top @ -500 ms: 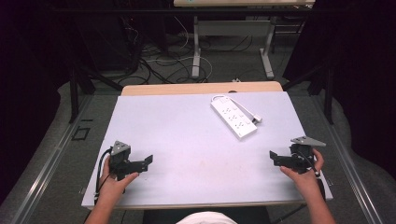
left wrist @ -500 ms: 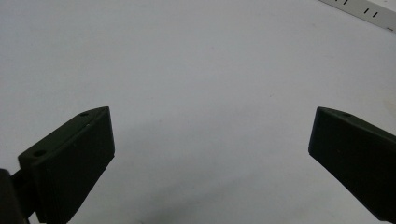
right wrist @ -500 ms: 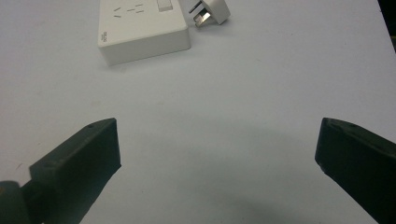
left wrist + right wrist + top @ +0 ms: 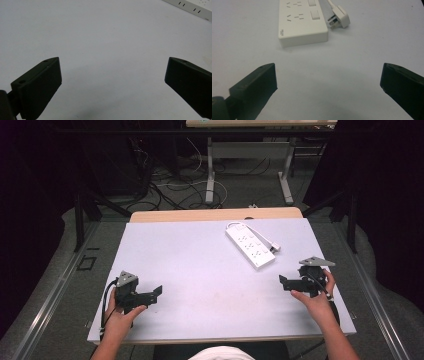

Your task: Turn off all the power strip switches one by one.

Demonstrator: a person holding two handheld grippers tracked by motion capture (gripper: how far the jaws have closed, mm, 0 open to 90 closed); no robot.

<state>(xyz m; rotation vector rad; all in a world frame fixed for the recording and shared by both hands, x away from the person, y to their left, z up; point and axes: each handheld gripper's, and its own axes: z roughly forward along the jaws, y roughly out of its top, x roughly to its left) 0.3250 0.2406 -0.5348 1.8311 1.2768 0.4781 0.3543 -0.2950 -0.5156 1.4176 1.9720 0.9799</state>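
White table (image 4: 200,270), bare across the middle. White power strip (image 4: 249,245) lying flat toward far right, plug (image 4: 340,17) just beside it. Left gripper (image 4: 150,296) near front left, jaws spread wide, empty. Right gripper (image 4: 286,283) near front right, jaws likewise released, empty.

Pale table top (image 4: 200,270) at frame centre, wooden strip (image 4: 215,214) along its far edge. Grey floor (image 4: 50,290) around. Second desk's white legs (image 4: 210,175) at upper centre, tangled cables (image 4: 170,185) beneath. Dark curtains (image 4: 390,195) at both sides.
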